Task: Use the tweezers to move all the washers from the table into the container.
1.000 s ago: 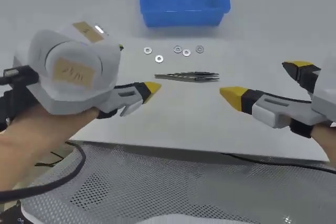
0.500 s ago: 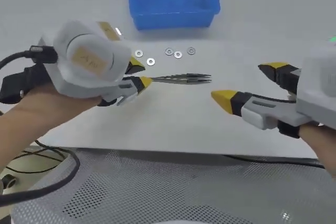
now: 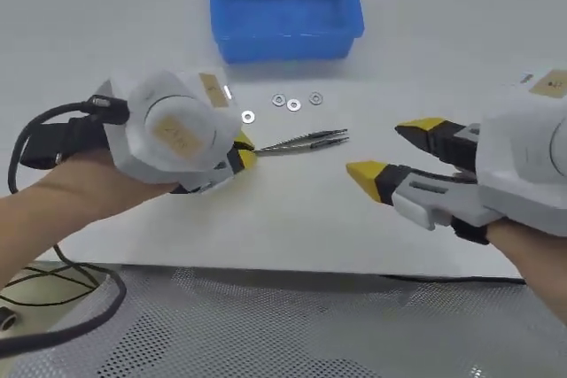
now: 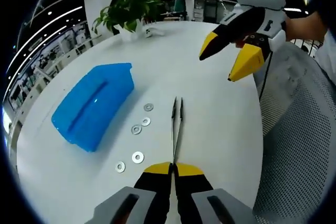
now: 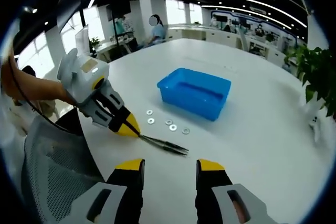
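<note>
Left gripper (image 4: 172, 167) pinches tweezers (image 4: 176, 124) (label (image 3: 179, 135) unreadable).

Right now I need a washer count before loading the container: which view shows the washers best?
The left gripper view: all five washers lie close and separate, between the tweezers and blue container. The head view shows four, beside the left gripper. The right gripper view shows five, small.
</note>
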`<action>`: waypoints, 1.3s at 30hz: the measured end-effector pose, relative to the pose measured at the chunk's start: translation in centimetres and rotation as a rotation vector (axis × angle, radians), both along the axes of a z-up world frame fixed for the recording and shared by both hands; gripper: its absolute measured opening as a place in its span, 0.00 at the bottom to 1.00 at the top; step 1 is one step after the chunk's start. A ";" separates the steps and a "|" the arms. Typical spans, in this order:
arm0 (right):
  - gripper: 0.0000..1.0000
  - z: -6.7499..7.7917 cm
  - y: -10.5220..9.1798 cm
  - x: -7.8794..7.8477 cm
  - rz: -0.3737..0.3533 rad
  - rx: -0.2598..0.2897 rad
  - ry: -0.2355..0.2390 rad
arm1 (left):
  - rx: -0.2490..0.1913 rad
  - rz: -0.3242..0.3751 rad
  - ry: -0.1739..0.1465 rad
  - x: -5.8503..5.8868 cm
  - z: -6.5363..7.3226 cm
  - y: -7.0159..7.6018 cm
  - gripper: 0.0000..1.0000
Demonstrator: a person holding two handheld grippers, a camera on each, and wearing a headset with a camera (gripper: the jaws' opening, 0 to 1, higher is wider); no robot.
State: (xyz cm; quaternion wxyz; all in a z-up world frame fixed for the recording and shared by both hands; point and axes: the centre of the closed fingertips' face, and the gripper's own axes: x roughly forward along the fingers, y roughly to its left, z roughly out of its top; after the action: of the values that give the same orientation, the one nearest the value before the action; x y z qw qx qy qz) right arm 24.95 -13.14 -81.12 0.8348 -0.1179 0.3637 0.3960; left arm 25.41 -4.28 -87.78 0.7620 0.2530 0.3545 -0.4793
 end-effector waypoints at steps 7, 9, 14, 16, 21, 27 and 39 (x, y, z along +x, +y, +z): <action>0.25 0.1 2.3 0.4 0.189 -0.049 -0.078 | -0.033 -0.038 -0.043 -0.3 3.0 -0.6 0.00; 0.25 -0.2 3.1 0.2 0.248 -0.057 -0.084 | -0.049 -0.048 -0.068 -0.3 4.4 -0.8 0.00; 0.23 -0.4 4.9 0.1 0.369 -0.070 -0.124 | -0.057 -0.093 -0.096 -1.0 7.1 -1.4 0.00; 0.20 -0.5 5.3 -0.1 0.396 -0.063 -0.120 | -0.065 -0.100 -0.099 -1.2 7.7 -1.6 0.00; 0.11 -0.9 6.2 -0.1 0.450 -0.034 -0.126 | -0.058 -0.172 -0.120 -2.1 9.1 -2.5 0.00; 0.05 -0.7 6.7 -0.8 0.507 -0.039 -0.144 | -0.099 -0.192 -0.143 -2.2 11.1 -3.7 0.00; 0.03 0.8 8.0 -1.0 0.507 0.005 -0.187 | -0.215 0.113 -0.329 -1.2 14.4 -2.6 0.06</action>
State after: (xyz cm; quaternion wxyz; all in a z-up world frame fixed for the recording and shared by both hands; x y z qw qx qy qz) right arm 23.98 -5.17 -80.35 0.7392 -0.2392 0.2426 0.5809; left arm 24.22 -6.84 -73.42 0.8578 0.2250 0.1857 -0.4232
